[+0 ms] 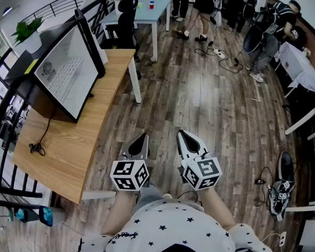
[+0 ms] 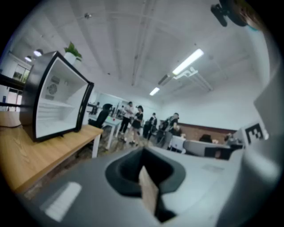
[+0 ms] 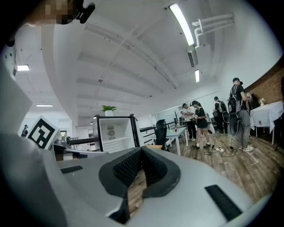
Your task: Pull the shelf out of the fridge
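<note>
While both grippers are held close to the person's body over the plank floor, the mini fridge (image 1: 64, 74) stands well apart from them on the wooden surface (image 1: 73, 159), with its white interior exposed.

Contents of fridge: one shelf (image 2: 53, 104), a white one, seated across the interior and fully inside the cabinet.

Count:
- fridge, 1
- shelf, 1
- grippers, 2
- potted plant (image 2: 71, 49), 1, showing above the fridge's top
- cable (image 1: 36, 148), 1, lying on the surface beside the fridge

Left gripper (image 1: 141, 141): jaws clenched together, empty. Right gripper (image 1: 186, 139): jaws likewise pressed together, empty. Neither touches the fridge. Several people stand at the far end of the room.
</note>
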A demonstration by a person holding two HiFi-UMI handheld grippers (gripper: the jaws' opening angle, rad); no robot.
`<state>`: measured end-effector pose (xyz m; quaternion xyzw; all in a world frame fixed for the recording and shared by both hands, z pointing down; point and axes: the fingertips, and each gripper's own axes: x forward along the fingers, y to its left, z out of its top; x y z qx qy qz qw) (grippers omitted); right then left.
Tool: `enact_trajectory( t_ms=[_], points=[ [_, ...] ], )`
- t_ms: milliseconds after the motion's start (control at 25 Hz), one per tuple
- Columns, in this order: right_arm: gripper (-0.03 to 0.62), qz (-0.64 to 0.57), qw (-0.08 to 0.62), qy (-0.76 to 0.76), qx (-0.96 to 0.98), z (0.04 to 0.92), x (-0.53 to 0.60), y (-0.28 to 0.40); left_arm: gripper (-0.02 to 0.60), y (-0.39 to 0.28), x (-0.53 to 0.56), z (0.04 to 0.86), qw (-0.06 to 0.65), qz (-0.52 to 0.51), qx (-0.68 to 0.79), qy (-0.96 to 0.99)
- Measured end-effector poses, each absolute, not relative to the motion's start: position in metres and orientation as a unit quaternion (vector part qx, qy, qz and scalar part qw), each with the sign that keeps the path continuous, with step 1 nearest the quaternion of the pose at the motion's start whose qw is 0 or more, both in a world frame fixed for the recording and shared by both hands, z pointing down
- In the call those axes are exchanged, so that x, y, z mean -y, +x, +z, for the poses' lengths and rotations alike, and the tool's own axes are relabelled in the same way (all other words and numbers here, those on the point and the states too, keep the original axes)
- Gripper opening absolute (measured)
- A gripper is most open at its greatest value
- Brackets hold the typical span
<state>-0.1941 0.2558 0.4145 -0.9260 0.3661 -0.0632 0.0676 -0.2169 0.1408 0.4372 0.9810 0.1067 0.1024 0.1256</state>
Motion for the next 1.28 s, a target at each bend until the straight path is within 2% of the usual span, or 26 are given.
enact_trajectory(
  t_ms=[240, 440, 640, 1280],
  points=[
    [0.021, -0.067, 0.068, -0.924, -0.369, 0.419, -0.262, -0.200, 0.006, -0.223, -0.148, 0.442, 0.134, 0.107, -0.104, 0.980],
    [0.021, -0.076, 0.106, -0.910, -0.393, 0.424, -0.261, -0.205, 0.006, -0.229, -0.151, 0.448, 0.140, 0.114, -0.100, 0.978],
    [0.023, -0.081, 0.106, -0.911, -0.390, 0.427, -0.258, -0.205, 0.006, -0.229, -0.146, 0.452, 0.154, 0.121, -0.090, 0.976],
    [0.023, -0.085, 0.123, -0.918, -0.368, 0.433, -0.264, -0.131, 0.006, -0.152, -0.148, 0.461, 0.167, 0.122, -0.105, 0.973]
  ],
)
